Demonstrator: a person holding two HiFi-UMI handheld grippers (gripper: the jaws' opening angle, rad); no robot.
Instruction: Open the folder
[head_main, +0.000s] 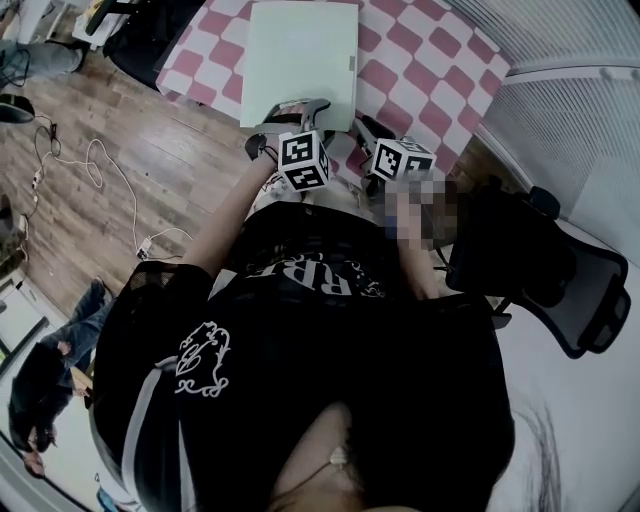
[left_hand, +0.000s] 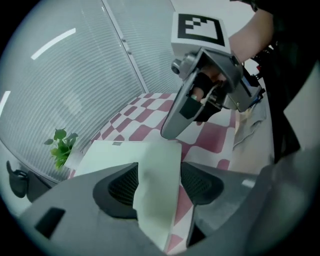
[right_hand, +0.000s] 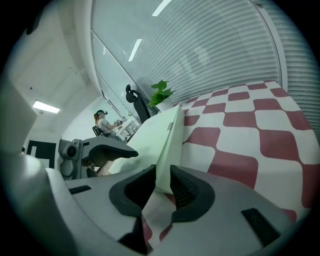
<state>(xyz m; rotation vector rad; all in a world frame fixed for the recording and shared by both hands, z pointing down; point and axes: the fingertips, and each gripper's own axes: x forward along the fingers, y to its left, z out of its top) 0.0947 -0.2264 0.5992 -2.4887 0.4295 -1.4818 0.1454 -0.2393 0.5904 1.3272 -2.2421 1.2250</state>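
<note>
The green folder (head_main: 300, 60) lay on the checked worktop (head_main: 430, 70), its long axis running away from both tools. The left tool (left_hand: 157, 186) gaped around its near edge without pinching it; the right tool (right_hand: 161, 187) clamped its lifted corner

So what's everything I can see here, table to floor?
Folder: one, pale green, on tablecloth.
Tablecloth: one, red-white check, under folder.
Plant: one, green, by blinds.
Blinds: one set, white, behind plant.
Chairs: two, black, one at right, one near plant.
Cables: few, white, on wooden floor.
Left gripper: one, grey, open, folder cover between jaws.
Right gripper: one, grey, shut on folder edge.
Person: one, black shirt, holding grippers.
</note>
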